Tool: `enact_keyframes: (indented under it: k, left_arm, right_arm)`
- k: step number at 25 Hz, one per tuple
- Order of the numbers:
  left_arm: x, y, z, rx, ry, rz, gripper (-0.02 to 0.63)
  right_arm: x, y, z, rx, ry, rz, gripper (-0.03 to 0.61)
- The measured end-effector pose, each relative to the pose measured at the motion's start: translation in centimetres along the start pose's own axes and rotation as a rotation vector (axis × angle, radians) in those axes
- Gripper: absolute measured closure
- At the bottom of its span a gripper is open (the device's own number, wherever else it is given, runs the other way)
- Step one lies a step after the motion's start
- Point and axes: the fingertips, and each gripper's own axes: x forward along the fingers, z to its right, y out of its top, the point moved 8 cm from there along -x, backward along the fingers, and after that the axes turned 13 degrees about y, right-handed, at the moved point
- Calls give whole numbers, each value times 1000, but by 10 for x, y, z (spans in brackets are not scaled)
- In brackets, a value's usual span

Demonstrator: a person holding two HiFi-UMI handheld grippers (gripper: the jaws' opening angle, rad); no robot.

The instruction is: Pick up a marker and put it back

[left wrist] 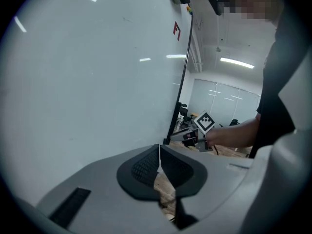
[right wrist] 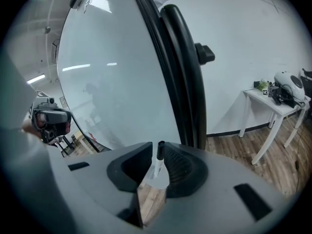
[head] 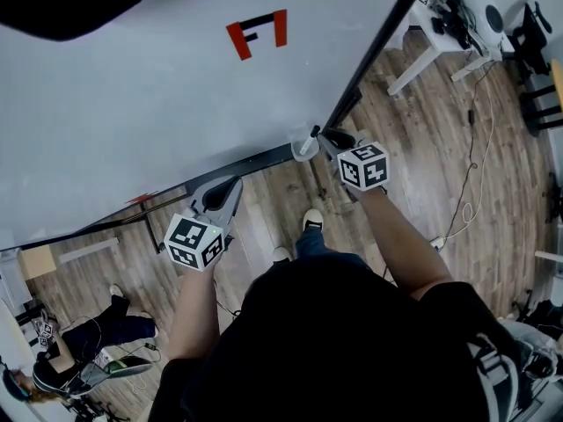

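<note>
The black-capped white marker (right wrist: pixel 159 164) is standing upright in the clear cup (right wrist: pixel 152 178) at the lower right corner of the white board (head: pixel 132 104), between the parted jaws of the right gripper (right wrist: pixel 157 150). The left gripper (left wrist: pixel 159 155) is hanging closed, farther off.

The marker (right wrist: pixel 159 161) is set upright between the fingers (right wrist: pixel 183 167) of the right gripper (right wrist: pixel 157 150), in a holder (right wrist: pixel 155 178) below them. The whiteboard (right wrist: pixel 112 82) is placed ahead and left of these fingers, its frame (right wrist: pixel 183 82) straight beyond, a table (right wrist: pixel 273 104) farther right. The board also lies ahead of the left gripper (left wrist: pixel 159 152).
</note>
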Motion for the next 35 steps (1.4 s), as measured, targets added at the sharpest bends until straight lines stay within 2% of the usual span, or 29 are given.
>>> enact_keyframes:
  k: [9,35]
  left_arm:
    - [6,-13,-6,-30,16,-42,594]
    - [4,-23,-4,-45,17,-54,594]
  right_arm:
    - [22,-4,14,24,32,-33,499]
    - [28,-7,15,-1,34,-45,514]
